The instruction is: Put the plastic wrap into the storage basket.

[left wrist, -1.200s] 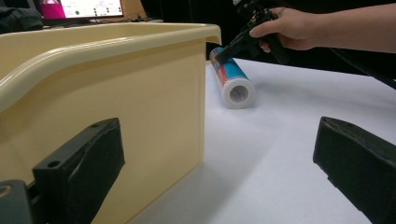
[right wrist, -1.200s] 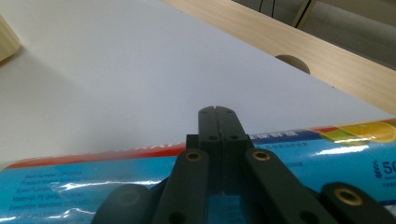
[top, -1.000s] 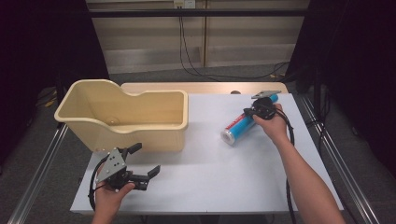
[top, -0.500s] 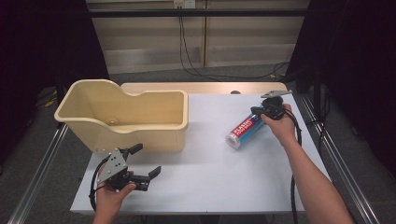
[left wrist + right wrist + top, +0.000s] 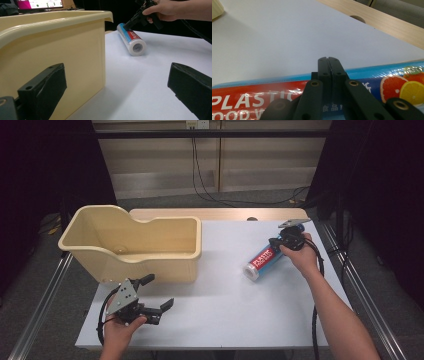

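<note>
In the high view, the cylindrical roll of plastic food wrap in its blue and red printed sleeve lies on the white table, right of centre and well apart from the cream plastic tub with one raised end. Over the last second the roll has swung: it lay closer under the hand and steeper, and now points its white open end toward the near left. The right hand-held gripper sits against the roll's far end, and its hand has shifted slightly outward. The left hand-held gripper rests near the table's front edge, in front of the tub, jaws spread, unchanged.

In the left gripper view, the two black jaws stand wide apart with nothing between them. The tub wall is close on one side, and farther off the roll lies flat on the table with the right hand-held gripper pressing at its far end.

In the right gripper view, the jaws are pressed together, tip against tip, and lie over the roll's printed sleeve, pinching nothing.

My reading: the right hand-held gripper is nudging the roll with closed jaws rather than holding it, so a proper grip has not yet been taken and the roll is no nearer the tub.
</note>
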Tool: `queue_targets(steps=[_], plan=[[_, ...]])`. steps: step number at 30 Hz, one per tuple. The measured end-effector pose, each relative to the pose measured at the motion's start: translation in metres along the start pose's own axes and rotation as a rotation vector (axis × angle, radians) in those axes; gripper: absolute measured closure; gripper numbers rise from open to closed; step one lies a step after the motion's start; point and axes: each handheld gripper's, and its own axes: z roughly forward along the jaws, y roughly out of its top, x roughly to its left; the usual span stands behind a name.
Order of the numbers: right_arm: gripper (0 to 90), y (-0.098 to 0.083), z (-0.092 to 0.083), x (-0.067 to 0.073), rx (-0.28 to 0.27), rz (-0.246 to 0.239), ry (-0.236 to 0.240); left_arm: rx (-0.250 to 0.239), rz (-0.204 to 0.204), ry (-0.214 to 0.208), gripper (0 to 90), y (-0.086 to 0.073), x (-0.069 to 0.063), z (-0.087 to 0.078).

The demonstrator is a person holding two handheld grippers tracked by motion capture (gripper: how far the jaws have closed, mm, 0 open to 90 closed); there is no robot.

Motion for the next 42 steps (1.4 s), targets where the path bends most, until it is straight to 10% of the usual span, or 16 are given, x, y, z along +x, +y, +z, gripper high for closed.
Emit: queue_targets(steps=[24,33,42], plan=[[84.9,-0.026,-0.032,-0.013,0.023,-0.006,0.046,0.001,-0.012,-0.002,1.8,0.000,-0.001,0.003],[35.6,-0.013,-0.029,-0.013,0.095,-0.099,0.169,0.010,-0.019,-0.011,1.8,-0.002,0.000,0.004],[1.2,-0.001,-0.011,0.000,0.218,-0.358,0.286,0.019,-0.022,-0.019,1.8,-0.003,0.001,0.005]])
